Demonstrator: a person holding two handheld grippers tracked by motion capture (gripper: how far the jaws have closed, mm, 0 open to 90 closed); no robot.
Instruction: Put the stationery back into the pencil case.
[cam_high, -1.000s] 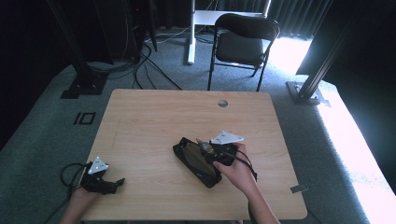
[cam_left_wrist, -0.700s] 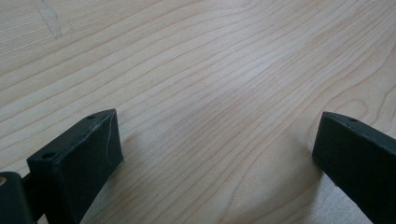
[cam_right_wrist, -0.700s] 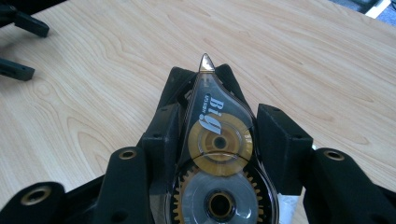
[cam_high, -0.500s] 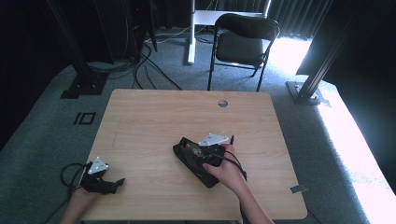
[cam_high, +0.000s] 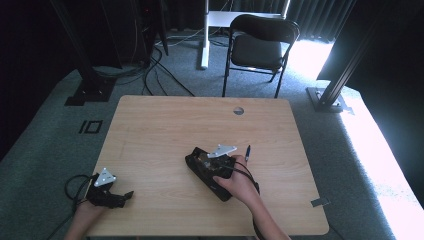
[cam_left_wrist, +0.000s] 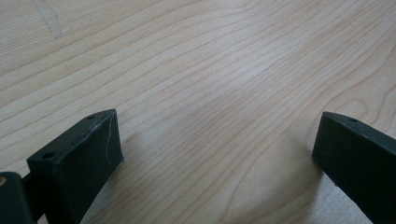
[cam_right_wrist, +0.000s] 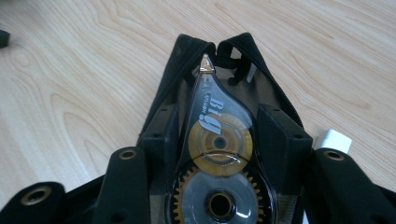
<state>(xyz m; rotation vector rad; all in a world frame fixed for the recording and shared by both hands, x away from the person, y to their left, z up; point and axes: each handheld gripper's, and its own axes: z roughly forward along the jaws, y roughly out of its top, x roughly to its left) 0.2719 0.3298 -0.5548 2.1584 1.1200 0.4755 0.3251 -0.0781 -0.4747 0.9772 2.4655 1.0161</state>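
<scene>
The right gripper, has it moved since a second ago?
Yes. In the high view the right gripper has slid left along the black pouch, away from the table's right edge, uncovering a pen. Its jaws hold a correction tape dispenser.

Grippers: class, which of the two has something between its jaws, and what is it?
The right gripper, over the black pouch: a clear correction tape dispenser sits between its jaws. The left gripper has bare table between wide-open jaws.

the clear correction tape dispenser (cam_right_wrist: 219, 154) bears the white word "big" along its body.
</scene>
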